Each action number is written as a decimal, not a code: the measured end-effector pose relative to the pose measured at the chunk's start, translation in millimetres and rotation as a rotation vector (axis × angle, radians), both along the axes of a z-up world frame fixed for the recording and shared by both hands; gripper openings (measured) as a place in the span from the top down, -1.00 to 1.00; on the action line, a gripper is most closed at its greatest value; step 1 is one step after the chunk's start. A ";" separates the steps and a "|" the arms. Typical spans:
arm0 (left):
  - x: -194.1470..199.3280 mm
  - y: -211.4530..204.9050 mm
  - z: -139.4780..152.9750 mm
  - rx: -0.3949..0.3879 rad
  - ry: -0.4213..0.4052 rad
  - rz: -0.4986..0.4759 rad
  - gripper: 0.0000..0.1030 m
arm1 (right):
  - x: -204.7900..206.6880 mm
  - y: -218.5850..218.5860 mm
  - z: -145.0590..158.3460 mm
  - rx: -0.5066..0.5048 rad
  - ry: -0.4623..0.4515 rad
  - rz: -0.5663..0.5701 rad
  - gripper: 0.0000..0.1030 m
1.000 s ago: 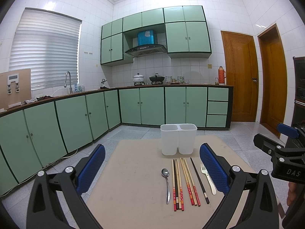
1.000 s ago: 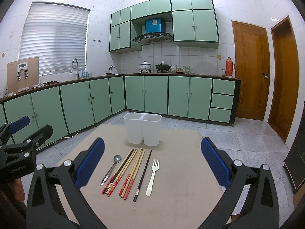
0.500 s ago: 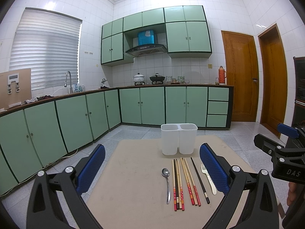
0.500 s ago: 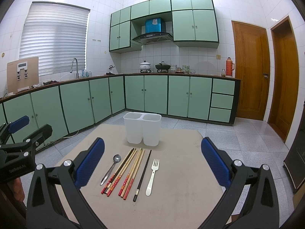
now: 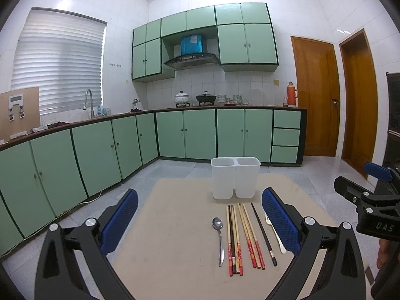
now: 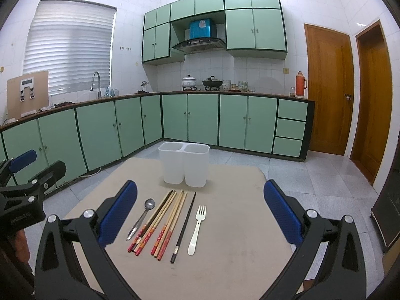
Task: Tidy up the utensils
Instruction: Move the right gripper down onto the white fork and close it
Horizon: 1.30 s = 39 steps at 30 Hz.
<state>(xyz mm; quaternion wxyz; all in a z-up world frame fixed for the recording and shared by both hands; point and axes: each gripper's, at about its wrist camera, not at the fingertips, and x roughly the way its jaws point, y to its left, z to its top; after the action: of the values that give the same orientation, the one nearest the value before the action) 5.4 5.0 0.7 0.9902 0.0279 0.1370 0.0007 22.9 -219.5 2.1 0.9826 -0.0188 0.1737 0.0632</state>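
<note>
you haven't begun sorting yet. the spoon (image 6: 142, 217), the chopsticks (image 6: 160, 222) and the white fork (image 6: 197, 227) all lie side by side on the worktop (image 6: 237, 250), just in front of the white two-compartment holder (image 6: 183, 166), and both compartments look empty. your left hand-held gripper (image 5: 200, 222) and right hand-held gripper (image 6: 200, 217) hover above with fingers spread wide, carrying nothing. every utensil is left to move.

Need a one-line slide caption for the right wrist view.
Open right tongs hover above spoon, chopsticks and fork lined up before a white two-compartment holder.
</note>
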 end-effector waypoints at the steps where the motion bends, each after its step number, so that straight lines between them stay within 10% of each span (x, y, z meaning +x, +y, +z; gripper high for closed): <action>1: 5.1 1.2 -1.4 0.005 0.011 0.003 -0.88 | 3.6 -0.8 -1.9 -0.002 0.006 -0.004 -0.90; 19: 166.3 22.9 -104.0 0.008 0.446 0.067 -0.88 | 159.5 -4.6 -98.9 0.030 0.441 -0.040 -0.90; 39: 223.0 16.6 -144.1 0.016 0.526 0.049 -0.88 | 232.6 20.4 -167.5 0.069 0.652 -0.106 -0.05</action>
<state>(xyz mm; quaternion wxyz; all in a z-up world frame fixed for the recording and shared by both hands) 228.4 21.6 -143.4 0.9200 0.0314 0.3902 0.0184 255.4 -199.0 -165.5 0.8773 0.0449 0.4773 0.0204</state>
